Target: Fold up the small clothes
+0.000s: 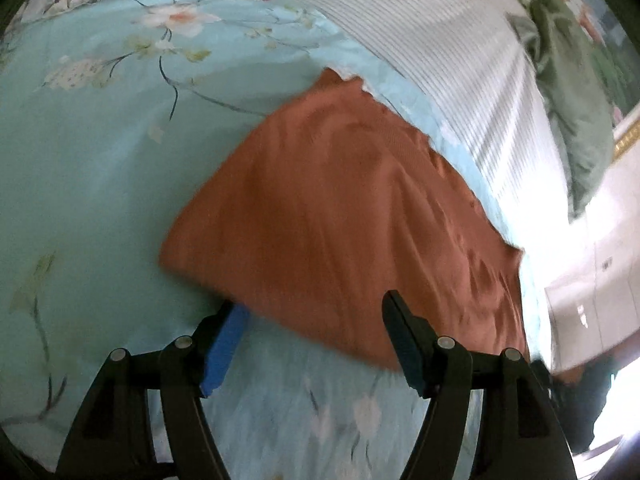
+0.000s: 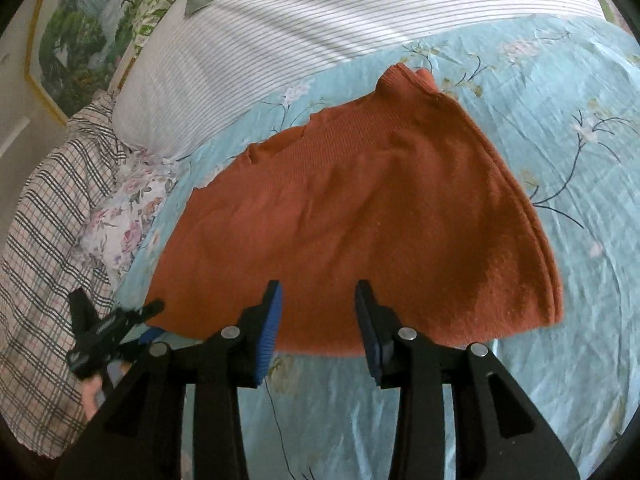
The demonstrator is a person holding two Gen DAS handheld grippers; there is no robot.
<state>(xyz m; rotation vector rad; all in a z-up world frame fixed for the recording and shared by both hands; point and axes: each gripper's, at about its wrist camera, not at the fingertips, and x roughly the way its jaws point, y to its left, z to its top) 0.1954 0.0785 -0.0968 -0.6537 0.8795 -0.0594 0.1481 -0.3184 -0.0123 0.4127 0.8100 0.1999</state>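
The rust-orange knit garment (image 2: 360,216) lies flat on the light blue floral bedsheet (image 2: 560,120), already doubled over itself: layered edges show along its right side, and a ribbed collar or cuff sticks up at its far end, toward the striped pillow (image 2: 280,32). Its near hem runs parallel to the bed's near edge, with a strip of bare sheet between.

The right gripper (image 2: 318,320) hovers at the middle of that near hem, jaws partway apart and holding nothing; the fingertips sit over the hem, but the pads do not press on the cloth. The left gripper (image 1: 312,340) stands at the garment's near left corner, jaws wide and empty, its blue pad (image 1: 224,348) just beside the hem. In the right wrist view the left gripper shows only small and blurred at that corner.

By my reading the next move is a pinch on the near hem for another fold. The risk lies in the layers: a shallow bite could catch only the top ply, so the lower ones stay behind and the earlier fold opens. A bite too deep could gather the bedsheet with the knit and drag it. With one tool at the corner and one mid-hem, an uneven lift would skew the fold. A plaid cloth (image 2: 44,240) and a floral cloth (image 2: 128,216) crowd the bed's left edge.
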